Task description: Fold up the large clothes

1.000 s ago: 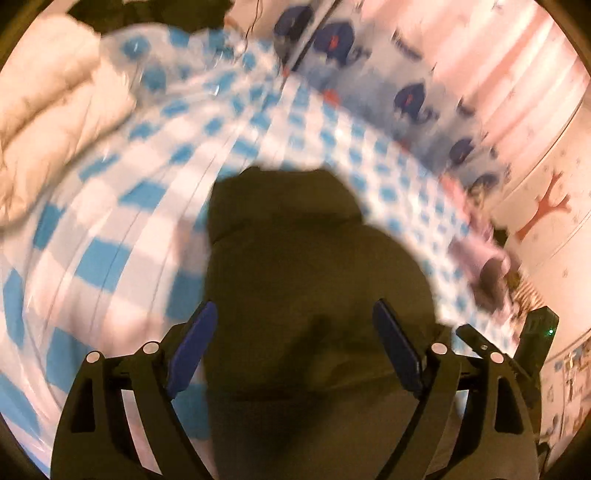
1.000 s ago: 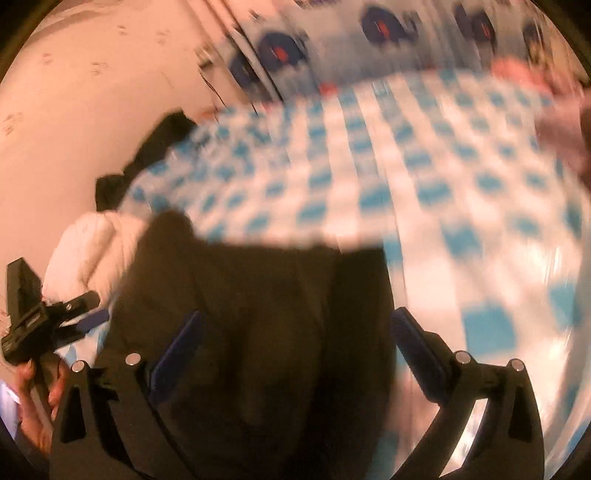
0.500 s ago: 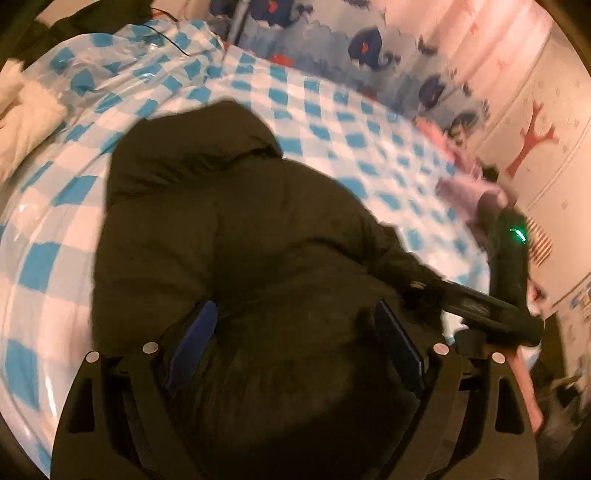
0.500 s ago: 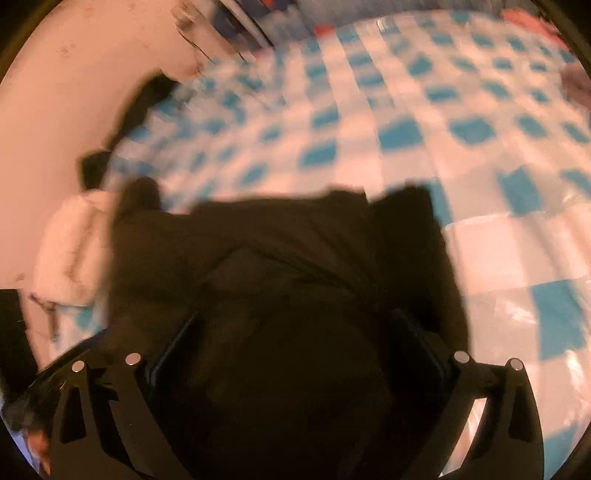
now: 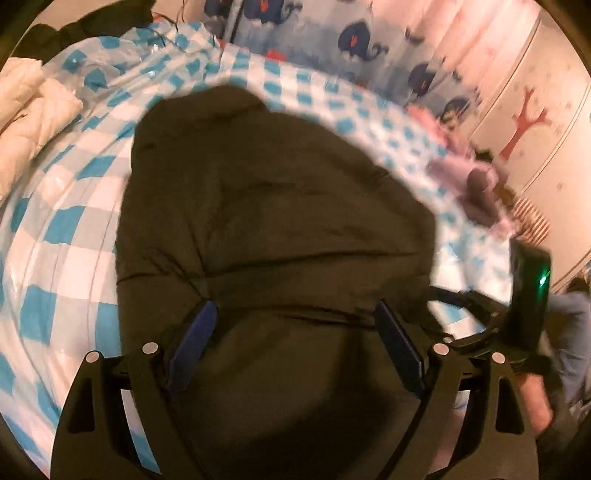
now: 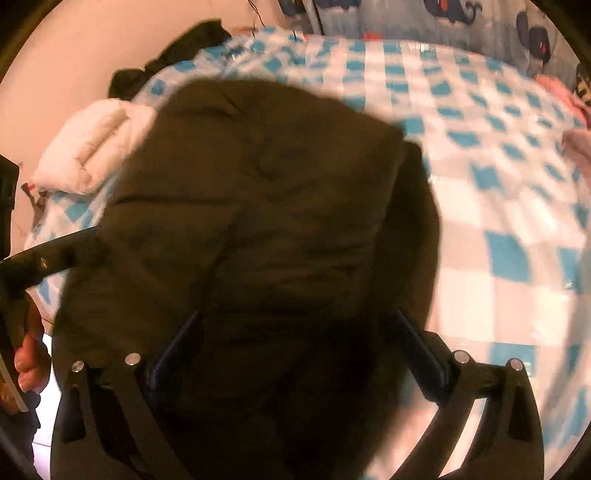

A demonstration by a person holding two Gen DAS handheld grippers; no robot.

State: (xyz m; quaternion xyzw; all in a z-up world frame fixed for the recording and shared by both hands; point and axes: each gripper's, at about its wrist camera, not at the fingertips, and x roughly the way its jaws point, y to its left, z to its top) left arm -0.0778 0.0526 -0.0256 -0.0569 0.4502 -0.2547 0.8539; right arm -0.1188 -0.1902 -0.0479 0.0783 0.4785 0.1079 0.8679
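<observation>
A large dark olive padded jacket [image 5: 273, 221] lies bunched on a bed with a blue-and-white checked cover [image 5: 62, 221]. It also fills the middle of the right wrist view [image 6: 266, 206]. My left gripper [image 5: 293, 332] is open, its blue-padded fingers spread wide over the jacket's near part. My right gripper [image 6: 295, 339] is open too, its fingers spread over the jacket's near edge. The right gripper's body shows at the right of the left wrist view [image 5: 528, 295]. The jacket's near end is hidden below both grippers.
A white puffy garment [image 5: 29, 110] lies at the bed's left edge, also in the right wrist view [image 6: 92, 147]. Dark clothes [image 6: 177, 55] sit at the far left corner. Pink clothing [image 5: 469, 177] lies at the right. A whale-print curtain [image 5: 332, 33] backs the bed.
Both views have shifted and the jacket now lies more heaped, its far end pulled nearer. Both grippers stay open over it.
</observation>
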